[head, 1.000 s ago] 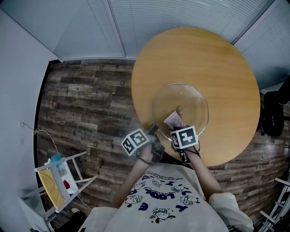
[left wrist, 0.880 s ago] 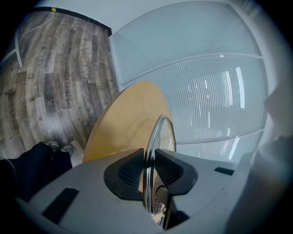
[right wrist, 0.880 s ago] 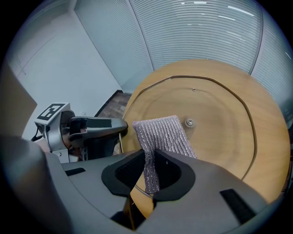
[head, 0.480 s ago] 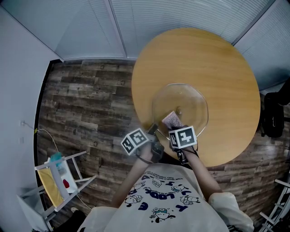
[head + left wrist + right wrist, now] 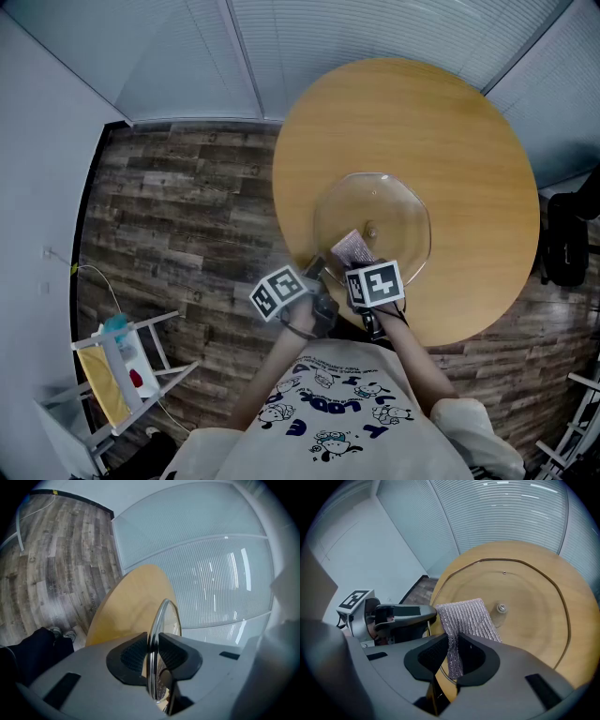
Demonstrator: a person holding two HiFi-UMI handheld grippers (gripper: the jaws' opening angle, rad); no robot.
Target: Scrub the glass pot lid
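Pinching the rim of the glass pot lid (image 5: 384, 211) lying on the bench (image 5: 450, 112), the left hand-held gripper (image 5: 153, 652) steadies it; the right hand-held gripper (image 5: 453, 657) clamps a mesh scrubber (image 5: 469, 617). Likely stiff, slick, breakable: rim hold suits.

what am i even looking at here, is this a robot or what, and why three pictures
No robot: a person holds a hand tool with two fingers in each hand. The big picture looks down from a camera on their head; the other two come from cameras riding on each tool. Over the round wooden table is a glass pot lid. The left gripper pinches the lid's rim. The right gripper pinches a silvery scrub cloth that lies against the glass.
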